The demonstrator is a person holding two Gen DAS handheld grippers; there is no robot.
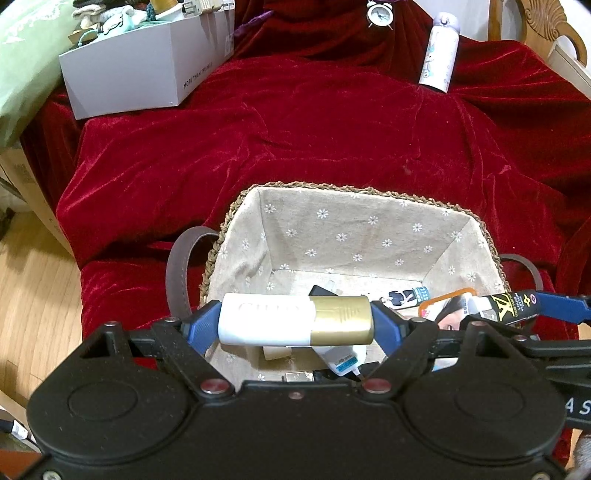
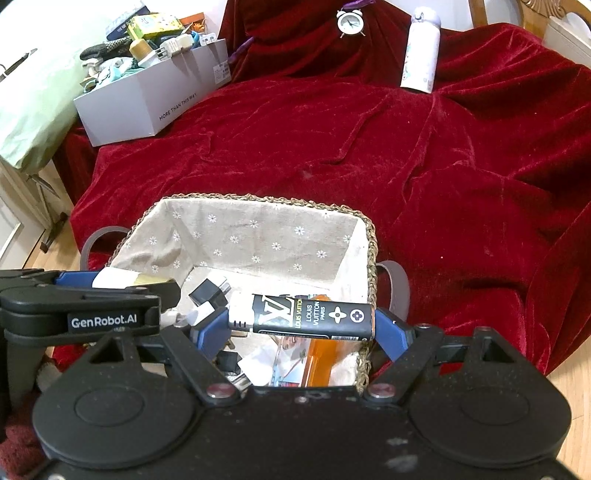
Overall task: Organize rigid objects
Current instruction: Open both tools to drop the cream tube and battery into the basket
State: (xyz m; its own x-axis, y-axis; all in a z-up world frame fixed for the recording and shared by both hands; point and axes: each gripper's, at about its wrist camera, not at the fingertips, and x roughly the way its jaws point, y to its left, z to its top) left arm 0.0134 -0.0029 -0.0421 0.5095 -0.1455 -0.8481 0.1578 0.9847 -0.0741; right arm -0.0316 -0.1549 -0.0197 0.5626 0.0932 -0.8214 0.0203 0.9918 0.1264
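Note:
My left gripper [image 1: 295, 321] is shut on a white tube with a gold cap [image 1: 295, 319], held crosswise over the woven basket [image 1: 354, 190]. My right gripper [image 2: 301, 319] is shut on a black lighter [image 2: 303, 316] with Louis Vuitton print, also held crosswise over the basket [image 2: 258, 199]. The basket has a flowered cloth lining and brown loop handles. Inside lie a black charger plug [image 2: 208, 291], an orange-edged package [image 2: 321, 358] and other small items, partly hidden by the grippers. The lighter and right fingers also show at the right of the left wrist view [image 1: 509, 308].
The basket stands on a red velvet cloth [image 1: 332, 122]. A grey box [image 1: 147, 66] full of mixed objects stands at the back left. A white alarm clock [image 1: 379, 14] and a white bottle [image 1: 439, 51] stand at the back. Wooden floor [image 1: 33, 295] lies left.

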